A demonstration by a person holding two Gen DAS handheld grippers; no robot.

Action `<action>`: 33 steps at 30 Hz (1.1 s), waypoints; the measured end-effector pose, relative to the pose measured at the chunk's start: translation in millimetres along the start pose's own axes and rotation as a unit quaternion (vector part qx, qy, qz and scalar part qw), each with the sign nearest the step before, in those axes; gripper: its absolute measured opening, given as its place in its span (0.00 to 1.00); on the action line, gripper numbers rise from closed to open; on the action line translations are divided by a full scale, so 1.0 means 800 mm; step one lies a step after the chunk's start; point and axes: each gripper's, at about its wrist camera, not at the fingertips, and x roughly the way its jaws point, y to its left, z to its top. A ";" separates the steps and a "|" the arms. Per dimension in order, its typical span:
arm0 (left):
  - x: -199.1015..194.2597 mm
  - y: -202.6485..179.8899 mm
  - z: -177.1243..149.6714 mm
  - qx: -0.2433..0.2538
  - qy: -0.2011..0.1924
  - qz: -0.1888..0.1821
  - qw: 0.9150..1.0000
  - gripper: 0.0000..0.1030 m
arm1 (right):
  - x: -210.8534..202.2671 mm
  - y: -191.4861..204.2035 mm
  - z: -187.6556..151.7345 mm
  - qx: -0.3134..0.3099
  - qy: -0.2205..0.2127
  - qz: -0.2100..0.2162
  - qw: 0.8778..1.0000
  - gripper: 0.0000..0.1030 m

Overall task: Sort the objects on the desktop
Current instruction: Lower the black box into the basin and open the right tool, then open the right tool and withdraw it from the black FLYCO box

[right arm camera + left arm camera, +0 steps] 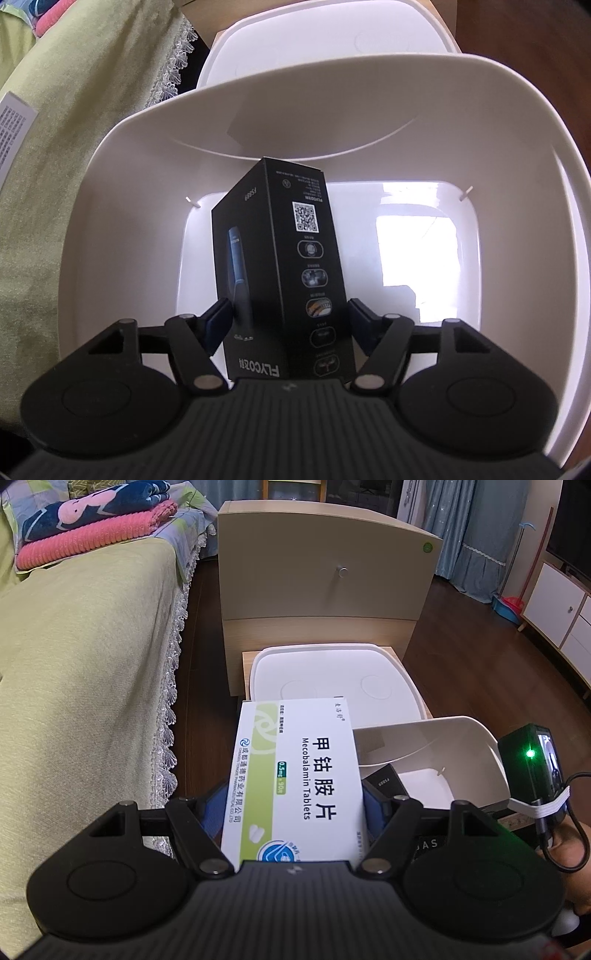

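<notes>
The white storage bin [517,155] is taking up most of the right wrist view, standing open beside its lid [325,679], which is lying flat on the low wooden surface [424,705] in front of a beige cabinet [317,565]. The bed with the green cover [85,657] is running along the left.

The right tongs [288,321] are gripping a black Flyco shaver box [280,266] from both sides, holding it upright well inside the bin, so the step in hand looks like placing this box. Whether its base is touching the bin floor cannot be told.

The left tongs [295,805] are clamping a white and green Mecobalamin Tablets box [295,775], carrying it flat just beside the bin's near left edge.

Next, the right tongs are probably needing to lower, open and withdraw, clearing room for the tablet box to go in.
</notes>
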 end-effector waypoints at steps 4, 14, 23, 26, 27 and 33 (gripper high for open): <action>0.000 0.001 0.001 -0.001 0.000 0.001 1.000 0.69 | -0.008 0.009 -0.005 -0.005 -0.006 0.001 1.000 0.63; -0.002 0.011 0.002 -0.010 -0.001 0.015 1.000 0.69 | -0.041 0.073 -0.011 -0.073 -0.040 0.003 0.997 0.47; -0.002 0.018 0.000 -0.015 0.000 0.018 1.000 0.69 | -0.061 0.107 -0.019 -0.086 -0.030 0.039 0.995 0.52; -0.004 0.019 0.001 -0.016 -0.003 0.016 1.000 0.69 | -0.065 0.112 -0.023 -0.091 -0.028 0.039 0.995 0.58; -0.004 0.018 0.002 -0.015 -0.003 0.015 1.000 0.69 | -0.063 0.112 -0.026 -0.095 -0.027 0.034 0.995 0.59; -0.004 0.020 0.003 -0.017 -0.004 0.017 1.000 0.69 | -0.057 0.115 -0.032 -0.107 0.000 0.010 0.994 0.54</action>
